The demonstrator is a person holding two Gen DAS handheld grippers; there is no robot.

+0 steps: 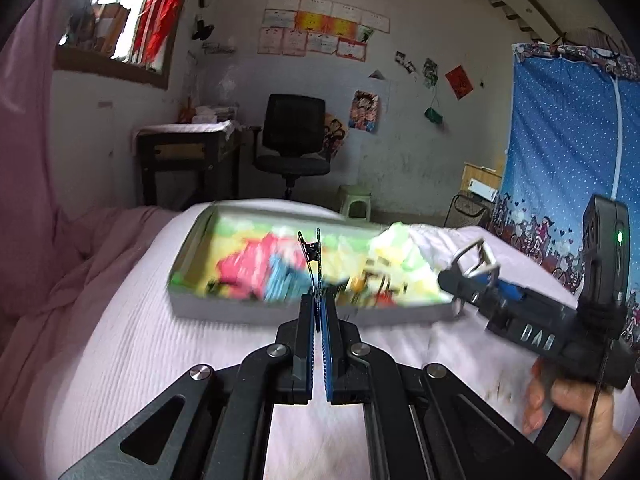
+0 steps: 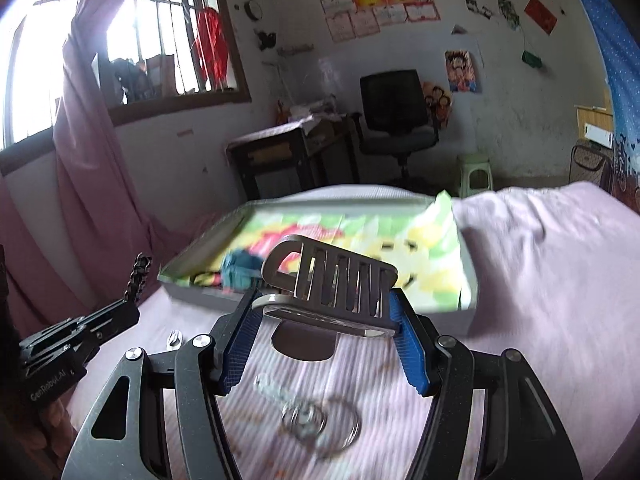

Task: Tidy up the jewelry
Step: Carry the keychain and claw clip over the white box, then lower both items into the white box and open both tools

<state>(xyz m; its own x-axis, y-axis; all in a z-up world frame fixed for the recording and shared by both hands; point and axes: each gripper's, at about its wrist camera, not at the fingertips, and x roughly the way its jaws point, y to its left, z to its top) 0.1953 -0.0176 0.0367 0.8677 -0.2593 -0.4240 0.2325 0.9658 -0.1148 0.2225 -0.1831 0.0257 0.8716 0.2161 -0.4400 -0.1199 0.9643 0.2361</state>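
My left gripper [image 1: 318, 302] is shut on a thin dark hair clip [image 1: 314, 254] that stands upright between its blue pads. From the right wrist the same clip [image 2: 138, 276] looks braided, sticking up from the left gripper [image 2: 130, 306]. My right gripper [image 2: 324, 300] is shut on a wide, slotted metal hair clip [image 2: 340, 284], which it grips by the ends. That clip [image 1: 478, 258] and gripper [image 1: 460, 284] appear at the right of the left wrist view. Both are held just short of a shallow grey box [image 1: 188, 304] lined with colourful paper. Silver rings [image 2: 320, 424] lie on the bed below the right gripper.
The box [image 2: 192, 288] rests on a pink bedspread [image 1: 120, 340]. A small silver piece [image 2: 174, 338] lies near the left gripper. A hand [image 1: 568, 412] holds the right gripper's handle. Beyond the bed stand a desk [image 1: 188, 152], a black chair [image 1: 294, 140] and a green stool [image 1: 354, 200].
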